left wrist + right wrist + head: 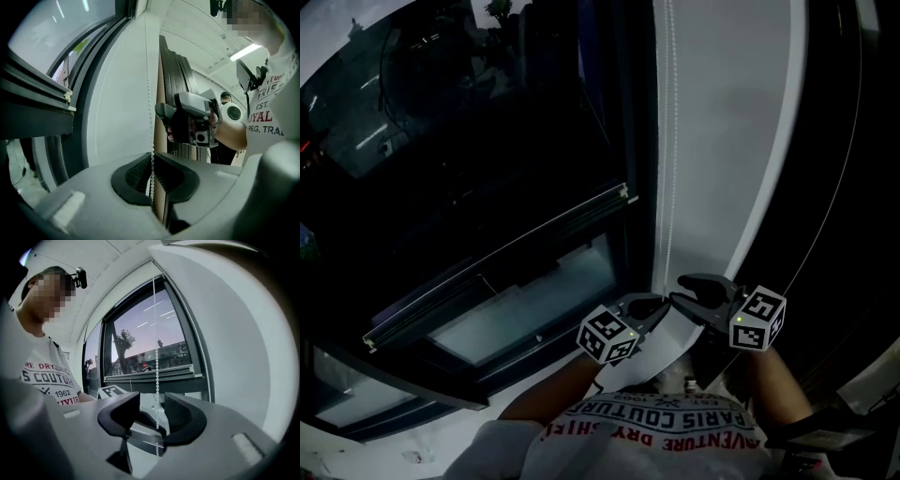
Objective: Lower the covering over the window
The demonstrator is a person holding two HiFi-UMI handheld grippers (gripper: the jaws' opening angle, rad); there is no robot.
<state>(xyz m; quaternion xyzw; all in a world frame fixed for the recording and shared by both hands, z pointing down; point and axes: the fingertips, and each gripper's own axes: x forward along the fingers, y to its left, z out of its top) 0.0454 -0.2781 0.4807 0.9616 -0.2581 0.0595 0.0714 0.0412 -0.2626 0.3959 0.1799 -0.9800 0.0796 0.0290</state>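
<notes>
left gripper (152, 177) clamped on bead chain (149, 93); right gripper (154, 416) jaws apart, chain loose between them. Risk: beads slip from left grip, or right closes beside chain.

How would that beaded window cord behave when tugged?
Probably floppy and light: the bead cord hangs as a thin line between the right gripper's open jaws. Its beads likely resist slipping where the left gripper pinches it.

Head view: bead chain (667, 141) runs off the top edge; its lower end is hidden behind the left gripper (664, 302). Window glass (469, 122) too dark to read. Shirt (661, 424) cut by the bottom edge.
</notes>
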